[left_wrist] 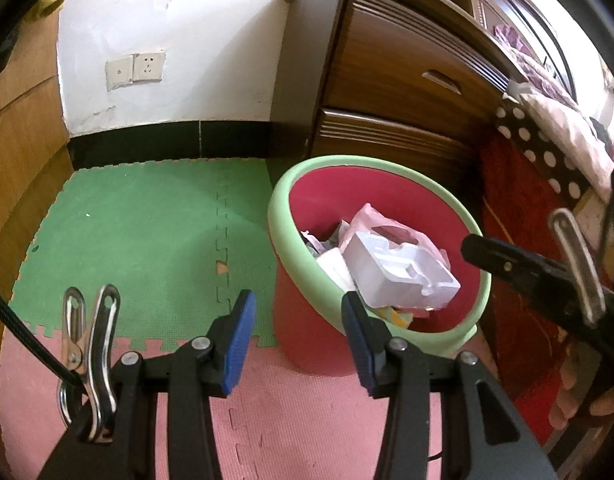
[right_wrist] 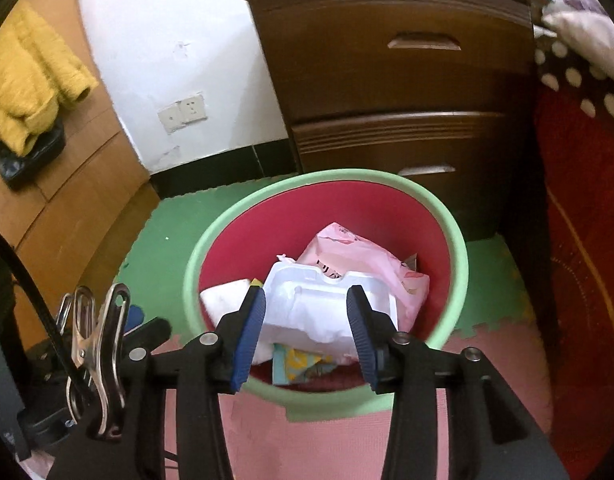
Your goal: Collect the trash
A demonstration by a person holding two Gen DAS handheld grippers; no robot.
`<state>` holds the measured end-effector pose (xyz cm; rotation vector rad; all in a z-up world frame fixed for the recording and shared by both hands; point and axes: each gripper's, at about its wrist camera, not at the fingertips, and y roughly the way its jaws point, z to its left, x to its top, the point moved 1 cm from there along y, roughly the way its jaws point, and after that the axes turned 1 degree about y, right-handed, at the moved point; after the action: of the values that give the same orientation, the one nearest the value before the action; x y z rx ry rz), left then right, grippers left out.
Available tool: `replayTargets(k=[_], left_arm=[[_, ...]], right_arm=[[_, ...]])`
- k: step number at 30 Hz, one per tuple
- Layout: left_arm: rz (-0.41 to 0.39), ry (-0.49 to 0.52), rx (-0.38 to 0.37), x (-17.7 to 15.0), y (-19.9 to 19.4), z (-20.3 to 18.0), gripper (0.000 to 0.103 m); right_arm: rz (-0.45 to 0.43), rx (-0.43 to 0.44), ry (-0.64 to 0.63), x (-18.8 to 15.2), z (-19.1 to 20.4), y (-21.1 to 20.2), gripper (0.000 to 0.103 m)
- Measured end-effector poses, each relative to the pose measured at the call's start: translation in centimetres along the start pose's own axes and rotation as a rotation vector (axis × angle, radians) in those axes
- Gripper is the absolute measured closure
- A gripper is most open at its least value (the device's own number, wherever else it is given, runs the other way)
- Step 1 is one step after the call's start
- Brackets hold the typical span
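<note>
Trash bin (right_wrist: 459, 248), red-walled with a pale green rim, stands on the foam floor mat (left_wrist: 139, 232) just in front of the brown bedside cabinet (right_wrist: 387, 80), already loaded near its brim. My right gripper (right_wrist: 305, 336) hangs over the bin's near rim, its blue-padded jaws apart and nothing pressed between them; the white foam packing tray (right_wrist: 307, 304) lies below and beyond the gap, resting on the heap, not in my grasp. My left gripper (left_wrist: 297, 340) waits just beside the bin on its left, jaws likewise apart and empty, over the seam where green mat meets pink.

To my judgement the drop is the step in hand, and doing it well means keeping the right jaws wide and drawing them straight back and up from the bin, so a pad does not catch the tray's edge and tip it out. The tray sits high and slightly tilted, so it could slide; the left gripper is placed to steady the rim if needed.

Beneath the tray, toward the cabinet, lies a crumpled pink plastic bag (right_wrist: 367, 256), thin and glossy. Beside the tray on the left is a white wad of paper (right_wrist: 223, 300), and at the bin's near side a small yellow-and-teal wrapper (right_wrist: 303, 364).
</note>
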<state>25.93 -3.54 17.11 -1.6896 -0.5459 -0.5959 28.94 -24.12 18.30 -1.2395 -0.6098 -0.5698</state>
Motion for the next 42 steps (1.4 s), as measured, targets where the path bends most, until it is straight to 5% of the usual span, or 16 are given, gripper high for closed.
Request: replayTargets(k=[11, 17, 42], left_arm=[[0.002, 0.059, 0.007, -1.4, -0.2, -2.1, 0.056], [-0.005, 0.078, 0.023, -2.7, -0.4, -2.9, 0.056], [-0.027, 0.143, 0.143, -7.0, 1.1, -5.6, 0.055]], right_arm=[[-0.062, -0.002, 0.012, -4.2, 0.5, -4.6, 0.059], [-0.089, -0.099, -0.003, -6.9, 0.1, -6.2, 0.058], [-0.113, -0.182, -0.084, -12.9, -0.4, -3.7, 0.058]])
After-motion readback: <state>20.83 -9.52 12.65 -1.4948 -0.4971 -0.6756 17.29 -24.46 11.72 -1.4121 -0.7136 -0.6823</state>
